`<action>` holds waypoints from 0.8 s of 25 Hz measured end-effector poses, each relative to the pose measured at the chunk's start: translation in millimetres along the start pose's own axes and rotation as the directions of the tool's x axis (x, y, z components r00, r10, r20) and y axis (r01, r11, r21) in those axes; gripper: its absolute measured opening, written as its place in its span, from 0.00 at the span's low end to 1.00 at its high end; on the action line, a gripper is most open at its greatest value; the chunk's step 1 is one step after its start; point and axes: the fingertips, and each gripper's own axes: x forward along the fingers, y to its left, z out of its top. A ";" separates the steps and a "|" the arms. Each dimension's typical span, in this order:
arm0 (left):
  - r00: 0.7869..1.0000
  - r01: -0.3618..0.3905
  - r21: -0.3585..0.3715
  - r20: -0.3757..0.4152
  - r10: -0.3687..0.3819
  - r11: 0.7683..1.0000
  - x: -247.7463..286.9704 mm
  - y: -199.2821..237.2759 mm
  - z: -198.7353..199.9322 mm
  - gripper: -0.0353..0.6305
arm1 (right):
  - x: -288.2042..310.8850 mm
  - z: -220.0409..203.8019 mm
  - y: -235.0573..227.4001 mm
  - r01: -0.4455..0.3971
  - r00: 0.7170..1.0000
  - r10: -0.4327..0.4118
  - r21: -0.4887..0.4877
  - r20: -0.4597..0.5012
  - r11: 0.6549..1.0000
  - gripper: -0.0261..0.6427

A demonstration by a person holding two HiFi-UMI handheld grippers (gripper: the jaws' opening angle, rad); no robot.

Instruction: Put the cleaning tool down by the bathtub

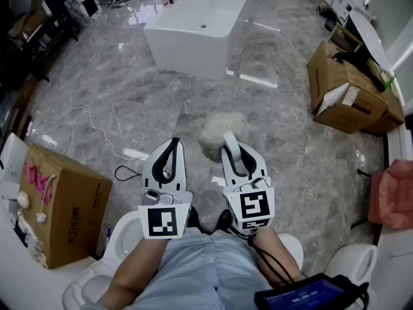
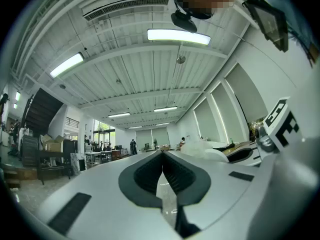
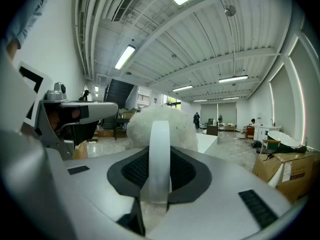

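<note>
Your right gripper [image 1: 233, 148] was clamped on the white handle [image 3: 160, 154] of the cleaning tool [image 1: 219, 134], with the handle standing up between the two pads and the fluffy white head [image 3: 160, 124] bulging just beyond the jaw tips. The tool was not yet set down: you held it over the grey marble floor [image 1: 290, 141], well short of the bathtub [image 1: 200, 28], on the side of the bathtub nearest you and roughly in line with its near end. Your left gripper [image 1: 173, 146] was pinched together with nothing in it, its pads meeting at the tips, and it sat just beside the right one, about as far from the bathtub. A cardboard box [image 1: 345, 86] with open flaps lay to the right of the bathtub, apart from it. A second cardboard box [image 1: 61, 205] stood left of the bathtub and much nearer to you, and a thin white cable [image 1: 90, 128] trailed over the floor between that box and the bathtub
</note>
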 end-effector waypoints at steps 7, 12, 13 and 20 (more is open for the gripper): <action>1.000 -0.014 0.003 -0.005 0.014 1.000 10.2 -18.7 0.4 0.08 | -8.5 -4.3 -23.6 -0.007 1.000 0.007 -0.002 -0.005 1.000 0.18; 0.999 -0.041 0.005 -0.012 0.041 0.999 18.6 -29.9 -2.9 0.08 | -12.2 -14.5 -44.4 -0.022 1.000 0.022 0.001 -0.017 1.000 0.18; 0.999 -0.046 0.003 -0.019 0.046 0.999 19.9 -30.4 -4.8 0.08 | -11.1 -17.1 -47.2 -0.021 1.000 0.021 0.006 -0.021 1.000 0.18; 0.995 -0.067 -0.006 -0.070 0.066 0.998 41.3 -8.4 -36.9 0.08 | 28.0 -40.7 -53.7 -0.030 0.998 0.032 0.031 -0.058 0.999 0.18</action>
